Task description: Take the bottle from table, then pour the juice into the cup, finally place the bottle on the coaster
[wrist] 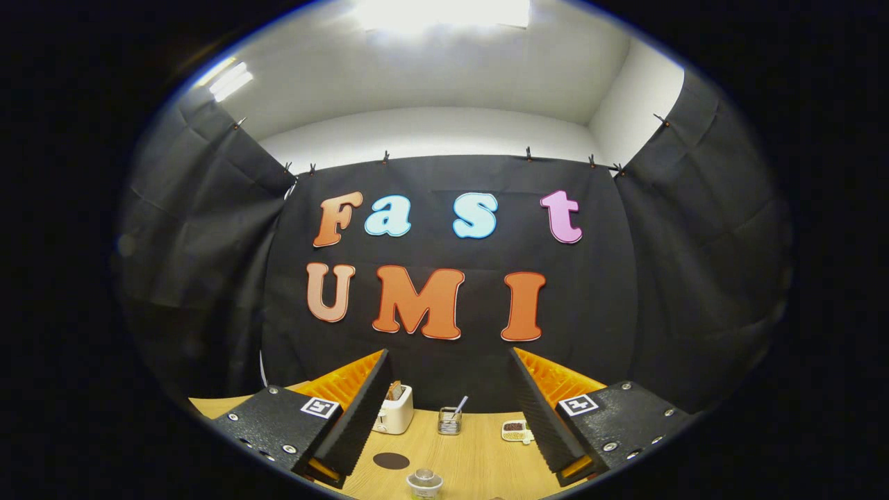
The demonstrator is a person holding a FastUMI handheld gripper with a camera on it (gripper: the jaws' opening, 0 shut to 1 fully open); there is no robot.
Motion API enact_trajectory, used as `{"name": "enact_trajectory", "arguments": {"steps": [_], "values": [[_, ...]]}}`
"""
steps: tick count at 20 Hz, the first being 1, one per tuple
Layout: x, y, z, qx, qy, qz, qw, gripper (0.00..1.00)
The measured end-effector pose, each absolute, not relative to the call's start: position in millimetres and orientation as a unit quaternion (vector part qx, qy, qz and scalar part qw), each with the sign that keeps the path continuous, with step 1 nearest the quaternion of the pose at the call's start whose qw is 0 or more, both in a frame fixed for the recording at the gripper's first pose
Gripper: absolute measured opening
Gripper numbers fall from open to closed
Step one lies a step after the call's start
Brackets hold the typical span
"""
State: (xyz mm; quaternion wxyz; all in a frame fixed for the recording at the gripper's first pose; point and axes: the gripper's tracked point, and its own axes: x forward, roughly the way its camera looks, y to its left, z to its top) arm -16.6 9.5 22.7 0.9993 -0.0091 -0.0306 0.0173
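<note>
My gripper (450, 361) is open, its two black ribbed fingers (361, 417) spread wide with nothing between them. It is held high and tilted up over a wooden table (479, 455). Low between the fingers, close to me, I see the top of a clear container with a round lid (424, 480); I cannot tell whether it is the bottle or the cup. A dark round coaster (391, 460) lies flat on the table just left of it, near the left finger.
At the table's far edge, against the black cloth wall, stand a white toaster (394, 408), a small wire holder with utensils (450, 420) and a little white dish holding dark bits (515, 430).
</note>
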Motion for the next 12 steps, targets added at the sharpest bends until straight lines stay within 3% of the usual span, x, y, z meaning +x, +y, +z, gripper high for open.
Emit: {"name": "enact_trajectory", "arguments": {"steps": [12], "values": [[-13.2, 12.1, -16.4, 0.014, -0.031, 0.039, 0.999, 0.99]]}}
